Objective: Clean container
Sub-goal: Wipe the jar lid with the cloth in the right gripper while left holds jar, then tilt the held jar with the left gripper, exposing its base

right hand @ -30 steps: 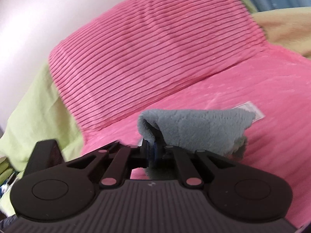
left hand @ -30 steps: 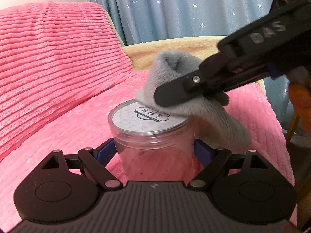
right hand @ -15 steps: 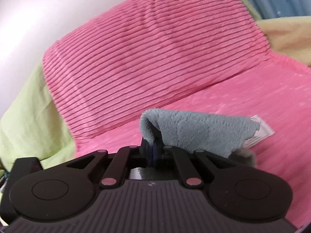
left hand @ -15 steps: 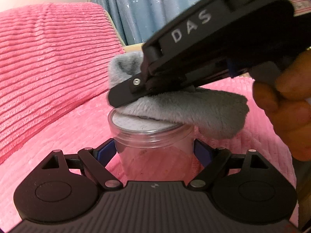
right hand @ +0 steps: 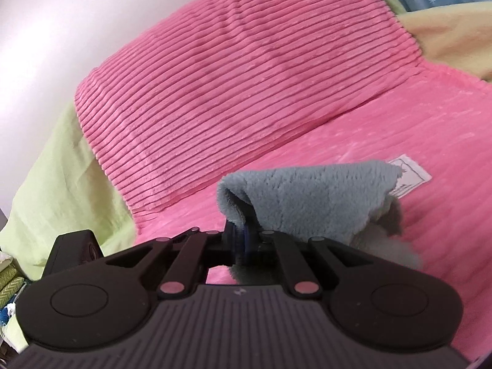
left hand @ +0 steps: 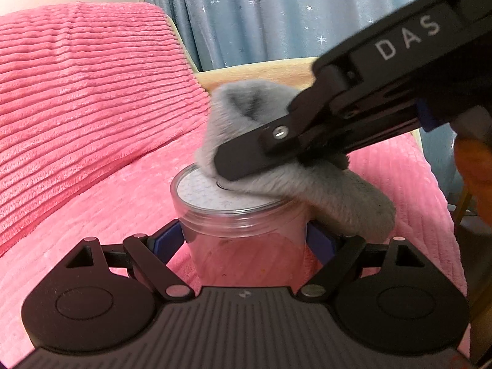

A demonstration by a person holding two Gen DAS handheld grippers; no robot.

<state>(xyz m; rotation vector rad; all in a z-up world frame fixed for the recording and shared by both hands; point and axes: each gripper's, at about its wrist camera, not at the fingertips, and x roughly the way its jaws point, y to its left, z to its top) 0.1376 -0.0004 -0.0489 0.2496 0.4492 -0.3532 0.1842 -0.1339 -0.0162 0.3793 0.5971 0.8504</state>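
- Pink ribbed bedding [left hand: 92, 203] covers the whole work surface, with a pink corduroy cushion [left hand: 86, 92] at 10 o'clock and a star-printed blue curtain [left hand: 261, 15] at 12 o'clock in the left wrist view.
- Clear container [left hand: 243, 224] stands upright at the centre of that view, its white printed lid [left hand: 209, 192] on top.
- Left gripper [left hand: 244, 241] is clamped on the container, 1 blue pad pressed to each side of the wall.
- Right gripper [left hand: 233, 166] comes in from 2 o'clock, its tongs closed together on a grey plush cloth [left hand: 323, 184]; the right wrist view shows the same pinch [right hand: 243, 240].
- Cloth rests on the lid's 3 o'clock half and droops over that rim; the 9 o'clock half of the lid is bare.
- Judged step: wiping the lid.
- Risk 1: the wall is smooth and round, so hard sideways pressure could twist or slide the container out of the pads.
- Risk 2: the bedding is soft, so downward force could tip the container.
- Risk 3: the hard black finger lies near the lid and could scrape it where the cloth bunches away.
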